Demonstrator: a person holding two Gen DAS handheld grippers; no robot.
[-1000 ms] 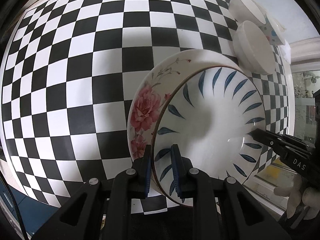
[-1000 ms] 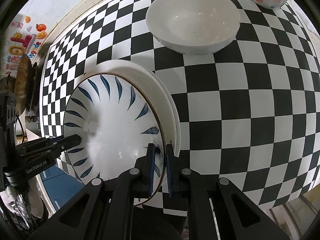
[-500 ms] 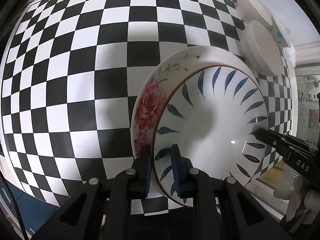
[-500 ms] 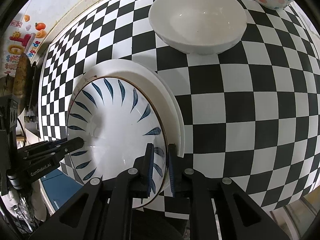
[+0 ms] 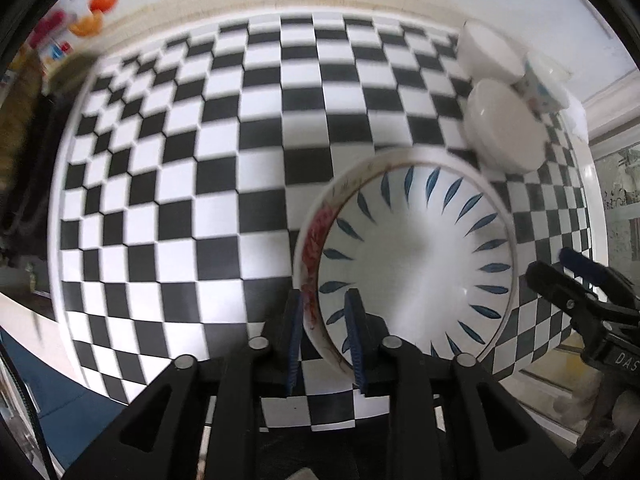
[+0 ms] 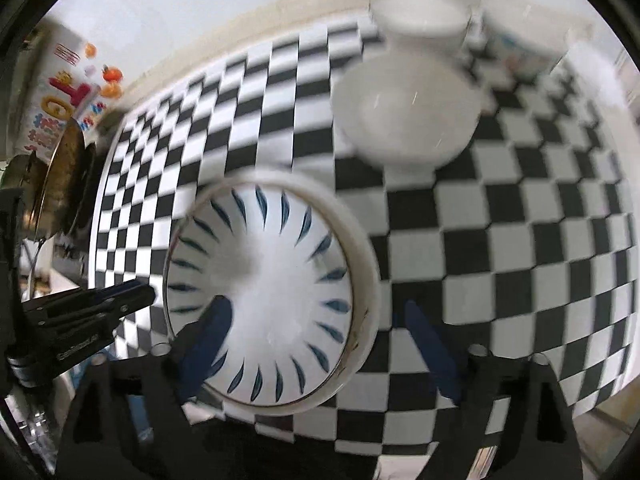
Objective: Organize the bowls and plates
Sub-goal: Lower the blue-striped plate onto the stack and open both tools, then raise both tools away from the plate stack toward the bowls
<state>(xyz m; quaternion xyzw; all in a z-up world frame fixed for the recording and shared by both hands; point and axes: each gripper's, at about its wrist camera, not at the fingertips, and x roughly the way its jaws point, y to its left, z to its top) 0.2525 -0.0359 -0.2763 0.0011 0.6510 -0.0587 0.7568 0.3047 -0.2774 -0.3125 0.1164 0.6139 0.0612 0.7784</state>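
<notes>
A white plate with blue leaf marks [image 5: 416, 264] [image 6: 260, 292] lies inside a larger rose-patterned plate [image 5: 316, 240] [image 6: 360, 256] on the checkered table [image 5: 200, 200]. My left gripper [image 5: 323, 342] hangs over the stack's near rim. Its jaws are opening and stand a little apart, the rim between the pads without being pressed. My right gripper [image 6: 320, 344] is above the opposite rim with its jaws opening wide and nothing gripped. Each gripper also shows at the edge of the other's view: the right gripper [image 5: 568, 276], the left gripper [image 6: 132, 296].
Behind the plates stands a big white bowl [image 6: 408, 112] [image 5: 504, 128]. Farther back are a second white bowl [image 6: 420, 16] and a dotted bowl [image 6: 520, 56]. Metal cookware [image 6: 64, 168] sits off the table's left end, under wall stickers [image 6: 60, 96].
Both grippers let go of the blue-leaf plate's rim and rose. The right jaws sprang wide, the left parted slightly. The plates now look smaller and lie flat.
</notes>
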